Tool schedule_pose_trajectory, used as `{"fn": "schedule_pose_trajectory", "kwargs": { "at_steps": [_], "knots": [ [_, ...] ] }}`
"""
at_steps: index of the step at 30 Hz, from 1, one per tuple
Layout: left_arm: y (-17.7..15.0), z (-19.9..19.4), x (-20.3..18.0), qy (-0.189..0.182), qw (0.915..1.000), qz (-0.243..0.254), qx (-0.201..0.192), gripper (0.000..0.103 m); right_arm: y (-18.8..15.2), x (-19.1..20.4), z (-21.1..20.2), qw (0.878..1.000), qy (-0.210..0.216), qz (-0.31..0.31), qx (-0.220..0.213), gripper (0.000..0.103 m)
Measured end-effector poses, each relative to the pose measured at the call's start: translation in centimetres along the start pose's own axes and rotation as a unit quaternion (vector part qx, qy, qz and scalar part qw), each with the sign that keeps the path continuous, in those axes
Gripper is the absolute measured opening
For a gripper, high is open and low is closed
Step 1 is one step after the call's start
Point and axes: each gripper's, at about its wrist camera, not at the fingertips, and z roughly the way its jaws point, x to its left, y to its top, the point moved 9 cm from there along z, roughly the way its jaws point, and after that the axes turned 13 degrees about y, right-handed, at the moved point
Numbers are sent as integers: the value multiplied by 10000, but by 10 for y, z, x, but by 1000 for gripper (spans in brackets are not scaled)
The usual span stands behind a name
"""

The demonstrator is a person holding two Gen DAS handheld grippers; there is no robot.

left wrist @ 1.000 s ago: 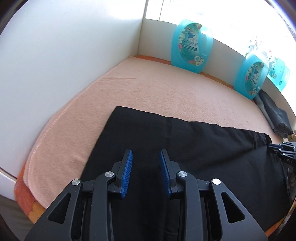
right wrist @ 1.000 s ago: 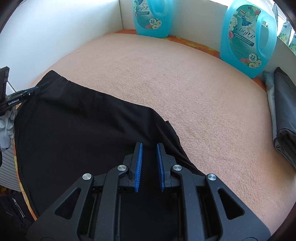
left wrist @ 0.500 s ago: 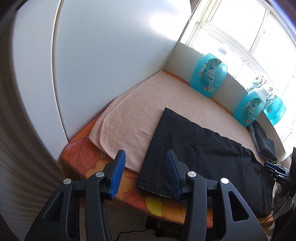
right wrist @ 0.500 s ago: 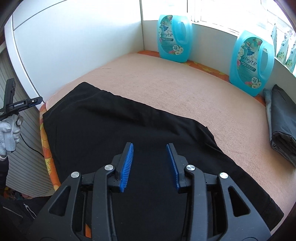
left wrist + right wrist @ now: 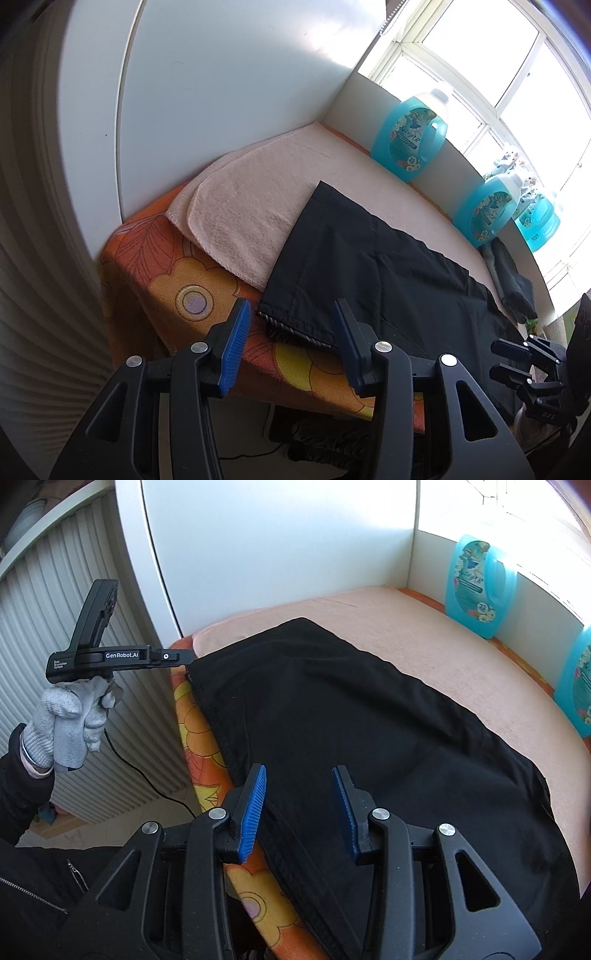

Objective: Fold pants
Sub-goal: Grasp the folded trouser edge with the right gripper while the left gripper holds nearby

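Left wrist view — step in hand: judging by how things lie, the black fabric pants [image 5: 369,273] are spread flat and both tools are lining up on the near edge for a fresh grasp.
Left wrist view — pants: they lie lengthwise on the peach terry towel [image 5: 243,218] that covers the bench with the orange flowered cloth [image 5: 177,295]; the stitched hem end overhangs the towel's front edge.
Left wrist view — left hand-held gripper [image 5: 291,343]: spread wide, empty, its blue pads either side of the hem corner and, as far as can be seen, short of the cloth.
Left wrist view — doing it well: the pads should probably close over every layer at the hem, not just the top one, so the fold carries evenly.
Left wrist view — background: turquoise plastic detergent jugs [image 5: 408,136] stand along the back wall, well apart from the work.
Right wrist view — right hand-held gripper [image 5: 299,805]: also wide apart and empty, hovering over the near edge of the pants [image 5: 351,720] towards the other end.
Right wrist view — left tool: the grey-gloved left hand [image 5: 66,723] holds it level, its tip at the pants' far corner.
Right wrist view — doing it well: both grasps likely need to land on the same edge and lift together, keeping the cloth taut and free of creases.
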Motion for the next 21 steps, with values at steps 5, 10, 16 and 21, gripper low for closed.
{"fn": "schedule_pose_trajectory", "kwargs": {
  "at_steps": [5, 10, 16, 21],
  "knots": [
    [-2, -6, 5, -115, 9999, -89, 15, 44, 15, 28, 45, 9983, 219, -444, 302, 38],
    [-6, -3, 6, -321, 9991, -232, 167, 44, 27, 44, 85, 9943, 231, -852, 599, 38],
    [-2, 5, 6, -526, 9971, -395, 386, 45, 35, 49, 112, 9894, 89, -1207, 798, 38],
    [0, 10, 5, -582, 9959, -401, 561, 45, 40, 45, 117, 9902, 170, -1132, 796, 27]
  ]
}}
